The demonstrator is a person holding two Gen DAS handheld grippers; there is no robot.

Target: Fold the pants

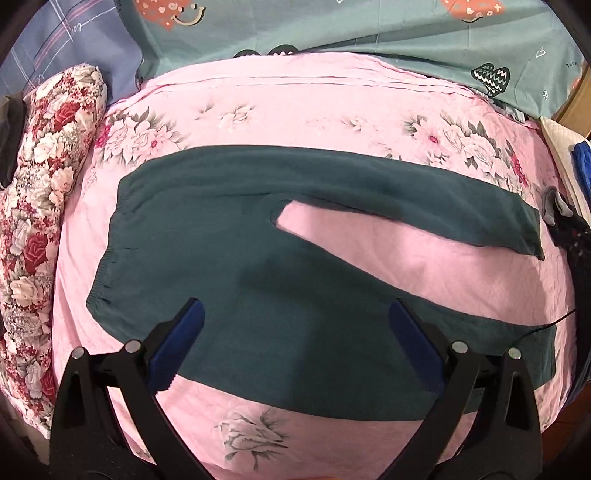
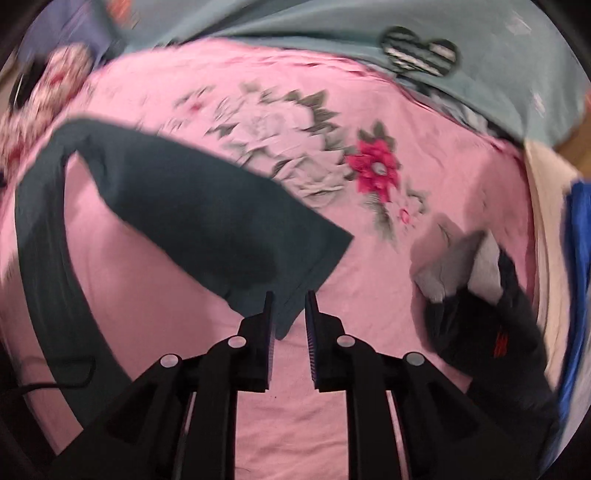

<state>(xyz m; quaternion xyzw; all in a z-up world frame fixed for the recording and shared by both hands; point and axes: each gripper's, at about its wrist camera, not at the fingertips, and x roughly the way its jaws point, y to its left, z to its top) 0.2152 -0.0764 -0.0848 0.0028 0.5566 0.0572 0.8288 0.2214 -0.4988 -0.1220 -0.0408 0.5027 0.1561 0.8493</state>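
The pants [image 1: 229, 236] are seen as dark teal knit cloth — matt, soft and slightly fuzzy, gathered at the elastic waistband. The pink sheet [image 1: 406, 258] beneath is thin woven cloth, matt and finely creased, printed with pale flowers. A quilted look is shown by the rolled red floral blanket [image 1: 40, 206]. The teal patterned cover [image 1: 332, 29] is smooth, matt fabric. The left gripper [image 1: 295, 321] is made of black matt plastic with bright metal pivot pins — its blue pads [image 1: 181, 343] look rubbery. On the right gripper [image 2: 290, 299] the pad faces are finely ribbed.
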